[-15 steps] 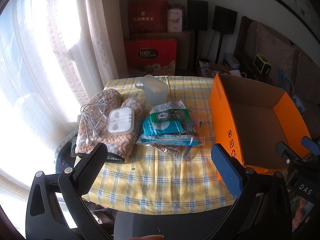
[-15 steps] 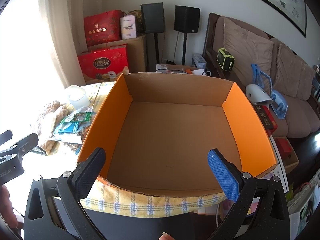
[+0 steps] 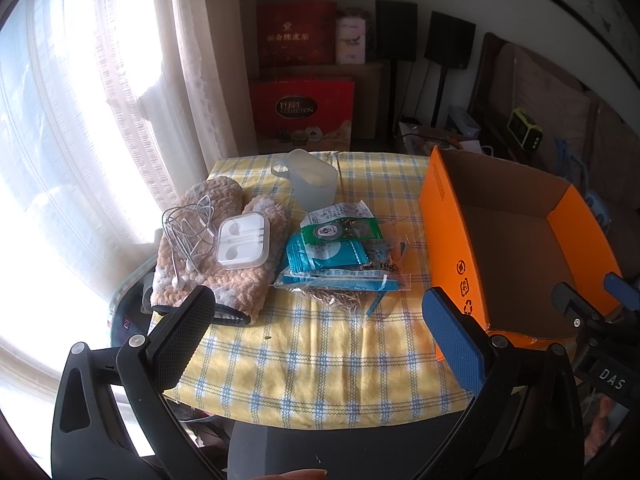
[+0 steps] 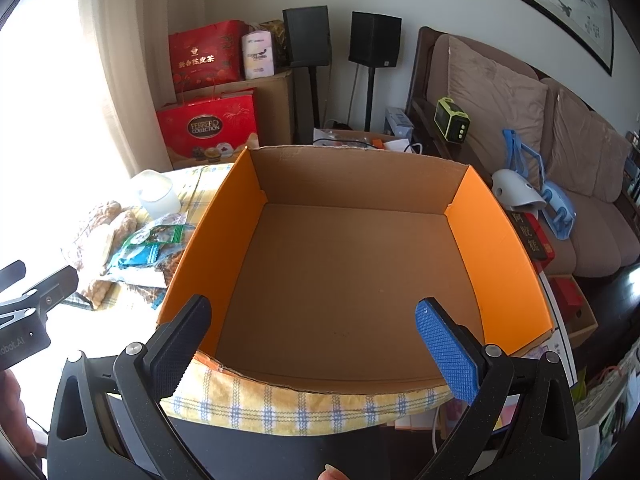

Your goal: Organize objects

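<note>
Earphones (image 3: 188, 236) lie tangled on the mittens (image 3: 216, 248); my spread, empty grippers (image 3: 316, 316) (image 4: 312, 330) risk snagging the cord.

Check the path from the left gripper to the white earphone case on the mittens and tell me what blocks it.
Nothing visible blocks it. The left gripper is open and empty above the near part of the yellow checked tablecloth. The white plastic earphone case lies uncovered on the fuzzy beige mittens, with the tangled white earphone cable beside it.
</note>
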